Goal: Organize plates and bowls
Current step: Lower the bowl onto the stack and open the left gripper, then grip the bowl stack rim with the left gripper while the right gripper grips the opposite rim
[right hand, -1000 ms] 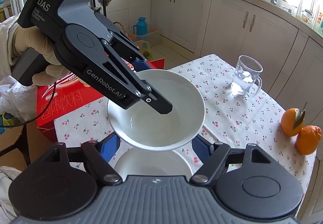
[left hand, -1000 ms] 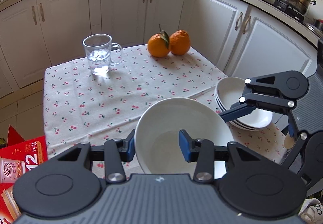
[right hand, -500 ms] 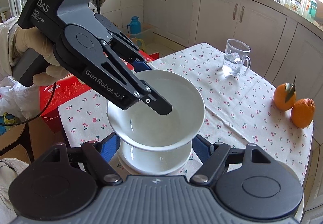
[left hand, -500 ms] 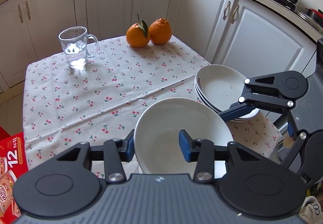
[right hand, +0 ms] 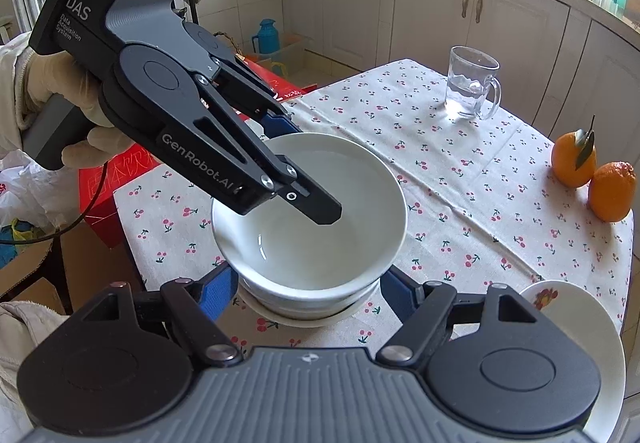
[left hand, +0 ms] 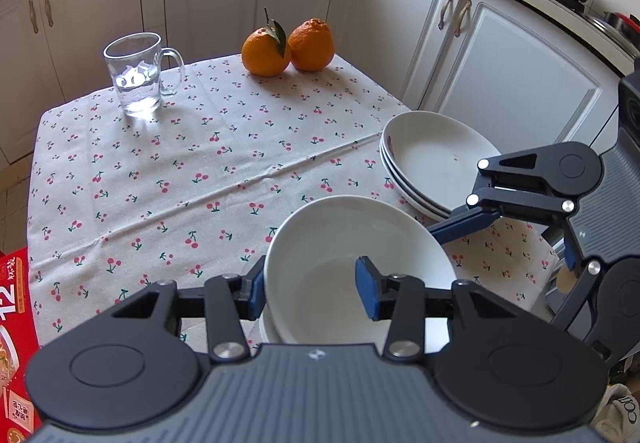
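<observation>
My left gripper (left hand: 310, 289) is shut on the rim of a white bowl (left hand: 340, 243), one pad outside the wall and one inside. In the right wrist view that bowl (right hand: 360, 211) sits low on a stack of white bowls (right hand: 308, 301) near the table's front edge. My right gripper (right hand: 306, 293) is open, its blue pads on either side of the stack, apart from it. A stack of white plates (left hand: 432, 159) lies at the table's right edge, also partly seen in the right wrist view (right hand: 576, 319).
A glass mug (left hand: 138, 73) with water and two oranges (left hand: 288, 47) stand at the far side of the cherry-print tablecloth (left hand: 180, 171). A red carton (left hand: 16, 343) sits off the table's left side. White kitchen cabinets (left hand: 400, 15) surround the table.
My left gripper has lowered the white bowl onto the stack of bowls between the right gripper's pads. The right gripper has stayed open around the stack.
</observation>
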{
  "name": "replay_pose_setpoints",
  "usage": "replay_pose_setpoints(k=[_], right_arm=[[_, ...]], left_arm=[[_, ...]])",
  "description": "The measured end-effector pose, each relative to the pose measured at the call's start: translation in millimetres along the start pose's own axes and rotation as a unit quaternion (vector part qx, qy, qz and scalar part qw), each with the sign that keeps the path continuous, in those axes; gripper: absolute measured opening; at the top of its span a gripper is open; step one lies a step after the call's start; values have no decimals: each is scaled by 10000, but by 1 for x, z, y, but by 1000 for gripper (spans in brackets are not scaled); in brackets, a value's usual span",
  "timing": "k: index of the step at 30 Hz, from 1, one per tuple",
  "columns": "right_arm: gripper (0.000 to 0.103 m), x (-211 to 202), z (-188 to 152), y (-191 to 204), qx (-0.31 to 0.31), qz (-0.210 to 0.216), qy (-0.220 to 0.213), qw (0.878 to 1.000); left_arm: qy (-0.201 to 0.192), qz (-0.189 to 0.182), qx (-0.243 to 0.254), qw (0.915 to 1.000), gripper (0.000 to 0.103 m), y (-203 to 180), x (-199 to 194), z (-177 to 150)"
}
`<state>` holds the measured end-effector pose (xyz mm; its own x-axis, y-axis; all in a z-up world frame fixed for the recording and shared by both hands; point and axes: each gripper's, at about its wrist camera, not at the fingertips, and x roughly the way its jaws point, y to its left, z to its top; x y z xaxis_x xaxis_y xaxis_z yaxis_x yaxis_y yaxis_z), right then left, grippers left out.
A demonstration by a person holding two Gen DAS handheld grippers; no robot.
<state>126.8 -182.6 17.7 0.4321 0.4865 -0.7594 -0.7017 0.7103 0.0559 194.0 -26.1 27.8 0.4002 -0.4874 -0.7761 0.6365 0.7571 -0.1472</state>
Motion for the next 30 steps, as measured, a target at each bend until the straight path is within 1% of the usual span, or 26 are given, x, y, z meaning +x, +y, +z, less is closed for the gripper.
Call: replay_pose_setpoints(k=[8, 12, 14, 16, 17, 19, 20, 21, 24, 26, 28, 30], right_arm=[[82, 3, -1, 0, 24, 31, 49, 10000], [82, 6, 0, -1, 51, 35, 72, 10000], [82, 7, -1, -2, 86, 73, 75, 9999], [83, 7, -1, -1, 68, 52, 50, 10000], [86, 7, -1, 0, 38, 6, 26, 10000], [94, 5, -2, 1, 39, -18, -59, 10000], [101, 4, -2, 1, 57, -2, -103, 9999], [102, 2, -3, 1, 68, 8, -146, 9999], [103, 1, -6, 3, 25, -46, -182, 9998], [103, 2, -9, 5, 6, -136, -159, 9998], [103, 2, -15, 7, -4, -191, -139, 9997], [103, 3, -21, 9, -32, -286, -118, 9995]], left_arm=[[60, -41, -67, 10000, 43, 5, 6, -4], [25, -50, -85, 9999, 43, 7, 5, -6], [25, -34, -70, 10000, 46, 8, 5, -7], [-18, -83, -66, 9999, 53, 9, 3, -8], [-63, -74, -67, 9999, 56, 9, 1, -8], [-184, -28, -44, 9998, 70, 10, -4, -8], [-247, -23, -19, 9997, 73, 10, -7, -8], [-290, -17, 8, 9996, 76, 10, -11, -9], [-438, 33, 145, 9989, 80, 8, -21, -12], [-636, 98, 298, 9975, 86, 5, -31, -16], [-850, 226, 409, 9953, 95, 3, -42, -23], [-1008, 302, 531, 9930, 95, 2, -50, -30]])
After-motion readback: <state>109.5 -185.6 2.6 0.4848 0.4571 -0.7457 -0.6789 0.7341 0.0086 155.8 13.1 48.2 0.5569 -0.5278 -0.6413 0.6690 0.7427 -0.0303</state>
